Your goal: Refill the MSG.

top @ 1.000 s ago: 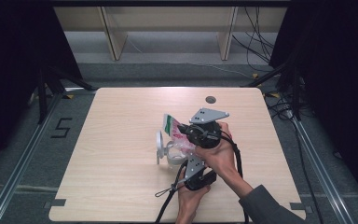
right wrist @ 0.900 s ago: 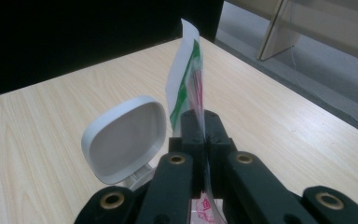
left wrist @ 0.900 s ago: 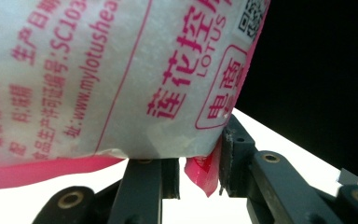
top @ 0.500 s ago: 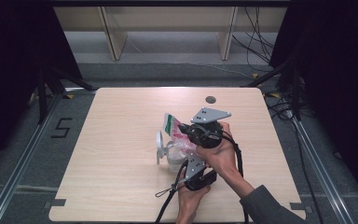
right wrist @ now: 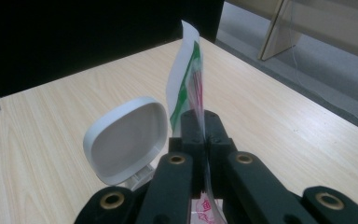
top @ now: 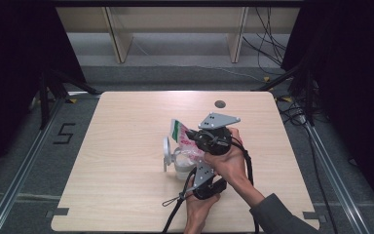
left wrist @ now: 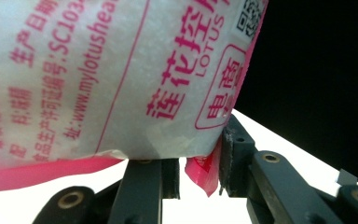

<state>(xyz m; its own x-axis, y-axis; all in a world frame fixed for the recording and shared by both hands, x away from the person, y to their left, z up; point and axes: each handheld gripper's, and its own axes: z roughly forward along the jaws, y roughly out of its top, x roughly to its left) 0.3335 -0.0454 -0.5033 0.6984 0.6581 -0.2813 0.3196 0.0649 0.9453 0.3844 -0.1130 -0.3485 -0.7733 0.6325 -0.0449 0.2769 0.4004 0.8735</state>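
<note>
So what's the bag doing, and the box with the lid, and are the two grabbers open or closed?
Bag: held up over the box, full of white grains, gripped at two places.
Box: clear, standing on the table, open.
Lid: white, flipped up on its edge.
Left gripper: jaws set around the bag's pink bottom corner.
Right gripper: shut flat on the bag's thin edge.

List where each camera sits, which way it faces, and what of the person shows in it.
High view: above the table's near side, looking forward and down; both forearms, left tool, right tool.
Left gripper view: on the left tool, facing the bag; its jaws pinch a pink corner.
Right gripper view: on the right tool, facing across the table; jaws clamp the bag's edge beside a white lid.
Shared: the bag.
</note>
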